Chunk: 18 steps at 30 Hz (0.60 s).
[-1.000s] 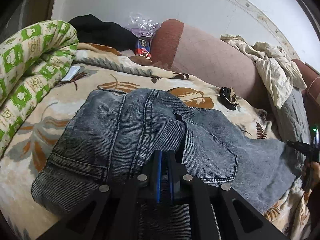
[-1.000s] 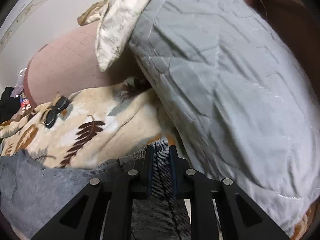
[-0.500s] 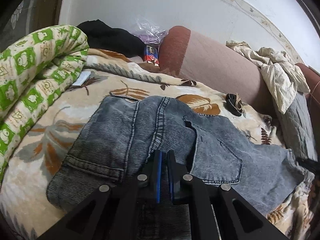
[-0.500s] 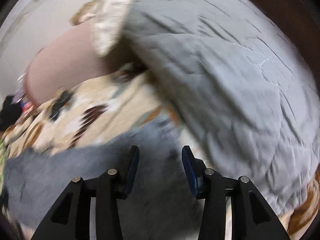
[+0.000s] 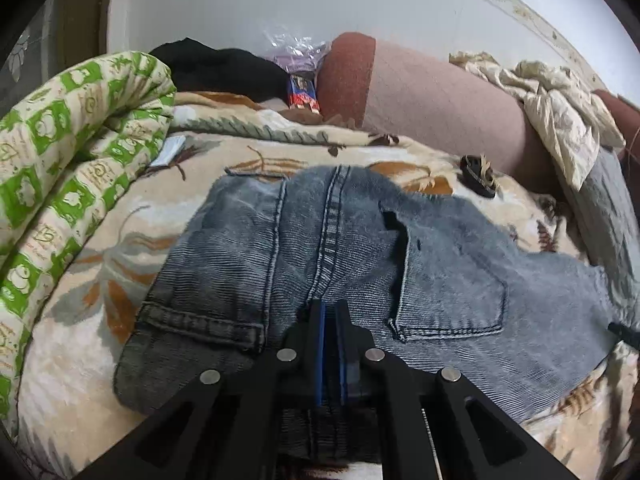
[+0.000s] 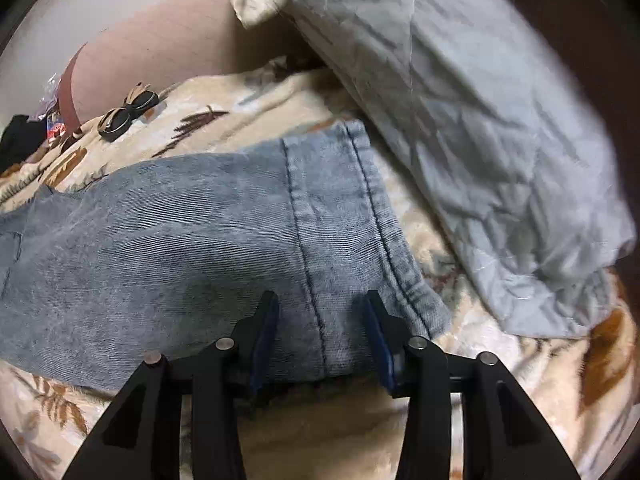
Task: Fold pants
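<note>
Your left gripper (image 5: 330, 312) is clamped tight on the jeans (image 5: 340, 264) at the seat seam, by the waistband end, fingers pressed together with denim between them. The jeans lie across the leaf-print blanket (image 5: 132, 216) covering the bed, waist toward the left, legs running right; they look already doubled lengthwise, one back pocket (image 5: 452, 280) facing up. Your right gripper (image 6: 320, 320) stands spread wide over the hem end (image 6: 360, 220), holding nothing, its fingers to either side of the hem stitching, the cloth lying flat beneath. Judged progress: the lengthwise fold appears made; the crosswise fold, hem brought toward waist, is not yet done. Surroundings, left to right: a rolled green-and-white quilt (image 5: 68, 132) along the blanket's left edge, near the waistband; a black garment (image 5: 224, 68) and a plastic bag (image 5: 296, 46) at the far left corner; a pink bolster (image 5: 436, 108) along the far edge; a dark hair clip (image 5: 478, 178) on the blanket just beyond the jeans; crumpled cream cloth (image 5: 556, 108) at the far right; a grey quilted pillow (image 6: 480, 140) close beside the hem, likely to crowd your right gripper when it lifts that end.
</note>
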Tool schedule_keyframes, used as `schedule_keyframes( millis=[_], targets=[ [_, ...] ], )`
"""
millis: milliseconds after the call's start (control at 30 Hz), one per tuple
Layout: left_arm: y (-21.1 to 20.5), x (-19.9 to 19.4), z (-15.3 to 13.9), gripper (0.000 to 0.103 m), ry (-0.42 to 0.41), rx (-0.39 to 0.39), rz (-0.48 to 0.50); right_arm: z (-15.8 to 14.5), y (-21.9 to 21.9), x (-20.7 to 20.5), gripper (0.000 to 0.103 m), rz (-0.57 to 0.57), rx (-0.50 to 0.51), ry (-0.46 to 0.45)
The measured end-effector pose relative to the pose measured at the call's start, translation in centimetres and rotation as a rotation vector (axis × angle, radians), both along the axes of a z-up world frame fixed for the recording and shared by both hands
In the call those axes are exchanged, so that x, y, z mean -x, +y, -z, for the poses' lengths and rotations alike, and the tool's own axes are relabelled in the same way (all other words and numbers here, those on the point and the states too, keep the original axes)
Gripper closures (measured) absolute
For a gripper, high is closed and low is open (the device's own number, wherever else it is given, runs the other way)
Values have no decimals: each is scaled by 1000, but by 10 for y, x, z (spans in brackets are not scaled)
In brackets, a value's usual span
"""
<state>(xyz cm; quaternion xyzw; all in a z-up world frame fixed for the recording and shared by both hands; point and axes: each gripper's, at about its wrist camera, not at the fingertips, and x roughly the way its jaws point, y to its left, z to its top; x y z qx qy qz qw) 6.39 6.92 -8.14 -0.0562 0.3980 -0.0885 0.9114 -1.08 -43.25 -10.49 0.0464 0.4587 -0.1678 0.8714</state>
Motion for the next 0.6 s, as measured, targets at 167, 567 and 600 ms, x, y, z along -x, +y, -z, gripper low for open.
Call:
schedule_keyframes(
  millis=[167, 567, 600],
  targets=[
    [8, 14, -31, 96, -77, 4, -32, -30, 19, 16, 53, -61, -92, -151],
    [25, -2, -25, 96, 4, -57, -95, -50, 137, -75, 52, -374, -295, -167],
    [22, -6, -18, 96, 35, -86, -96, -47, 145, -92, 52, -379, -297, -157]
  ],
)
